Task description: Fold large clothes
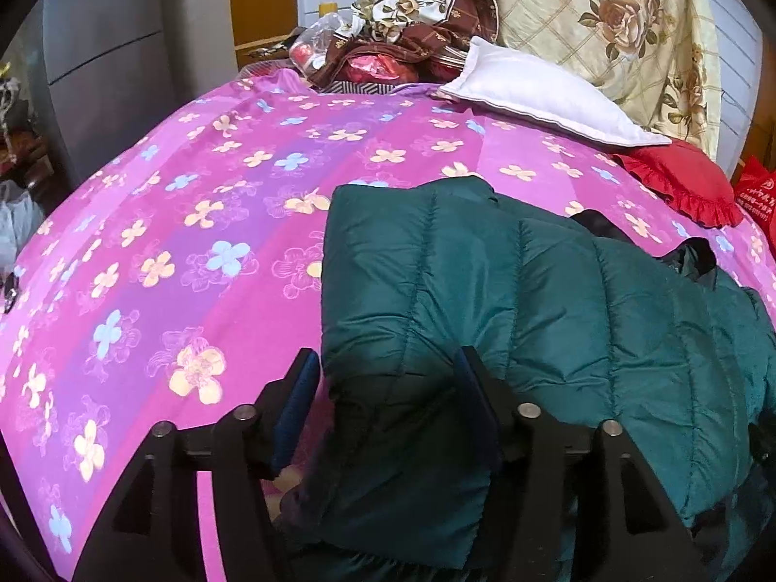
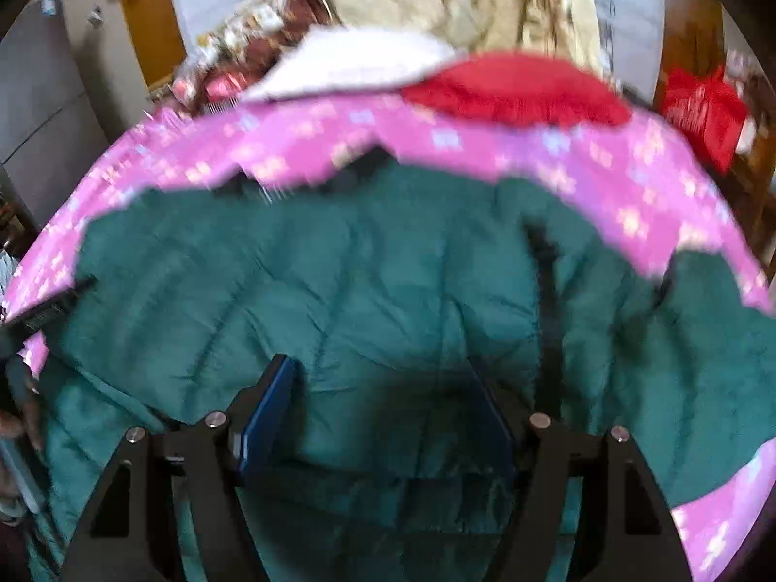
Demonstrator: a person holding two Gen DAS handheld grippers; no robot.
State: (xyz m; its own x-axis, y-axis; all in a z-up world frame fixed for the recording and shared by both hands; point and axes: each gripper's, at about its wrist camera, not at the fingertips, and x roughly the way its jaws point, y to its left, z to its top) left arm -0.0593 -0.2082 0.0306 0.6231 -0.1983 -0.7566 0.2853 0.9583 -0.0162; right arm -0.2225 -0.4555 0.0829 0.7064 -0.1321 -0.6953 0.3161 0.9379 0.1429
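A dark green quilted puffer jacket (image 1: 509,300) lies on a pink flowered bed sheet (image 1: 194,223). In the left wrist view its left edge is folded over, and my left gripper (image 1: 385,368) stands open astride that edge, fabric between the blue pads. In the right wrist view, which is motion-blurred, the jacket (image 2: 368,271) spreads across the bed and my right gripper (image 2: 383,388) is open just above its middle, holding nothing. A black trim strip (image 2: 548,310) runs down the jacket.
A white pillow (image 1: 538,92) and a red frilled cushion (image 1: 688,184) lie at the head of the bed. Piled floral bedding (image 1: 422,34) and a cream rose quilt (image 1: 606,19) sit behind. A grey cabinet (image 1: 106,58) stands left.
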